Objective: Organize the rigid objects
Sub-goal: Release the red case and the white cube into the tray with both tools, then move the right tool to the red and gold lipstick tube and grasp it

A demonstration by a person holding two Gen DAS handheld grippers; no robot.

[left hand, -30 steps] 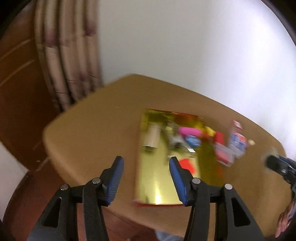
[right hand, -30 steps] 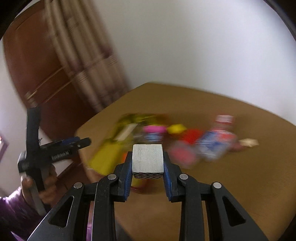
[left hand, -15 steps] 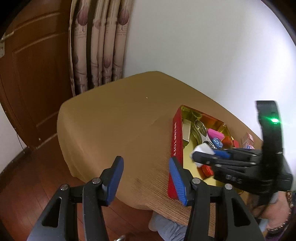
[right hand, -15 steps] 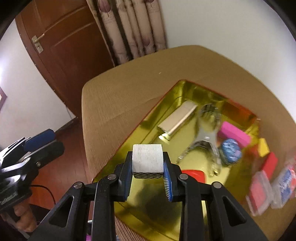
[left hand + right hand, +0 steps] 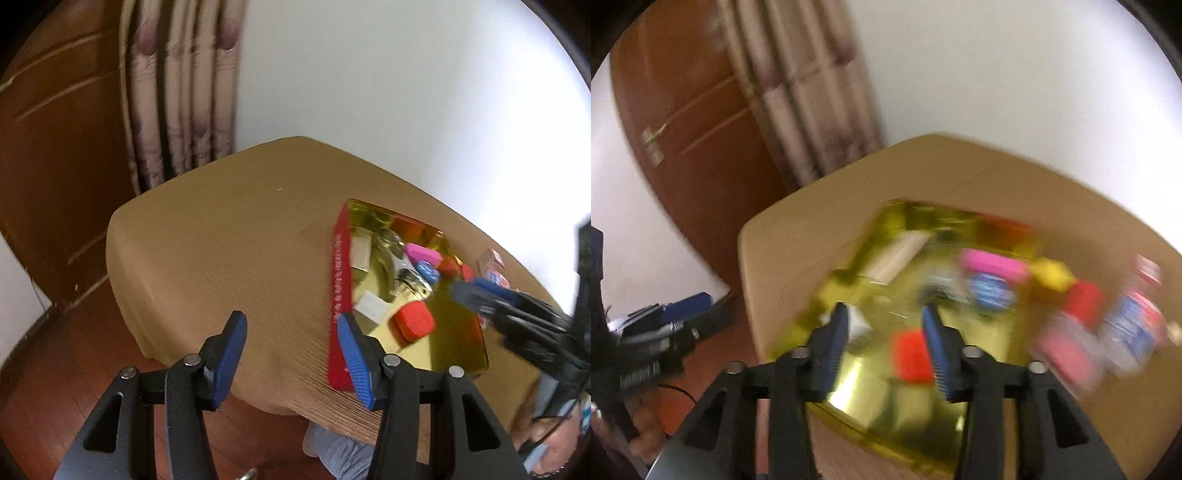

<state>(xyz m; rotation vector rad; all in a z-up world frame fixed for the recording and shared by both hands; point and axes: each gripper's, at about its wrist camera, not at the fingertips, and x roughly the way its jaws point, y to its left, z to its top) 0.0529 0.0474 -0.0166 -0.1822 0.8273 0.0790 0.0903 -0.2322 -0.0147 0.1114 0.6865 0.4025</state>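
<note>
Tin's (image 5: 340, 295) lettering unreadable (blur). Right gripper (image 5: 884, 345) jaws just opened, now empty; white block (image 5: 370, 307) lies in tin. Left gripper (image 5: 291, 354) wide, empty.

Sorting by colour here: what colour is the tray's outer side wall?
Red, with faint lettering; the tray is gold inside. The left wrist view shows it best.

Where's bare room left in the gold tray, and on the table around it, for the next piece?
In the gold tray, the near right corner past the red block is bare. Its far half is crowded: pink block, metal tool, silver bar. The white cube sits by the red wall. The table left of the tray is bare throughout.
</note>
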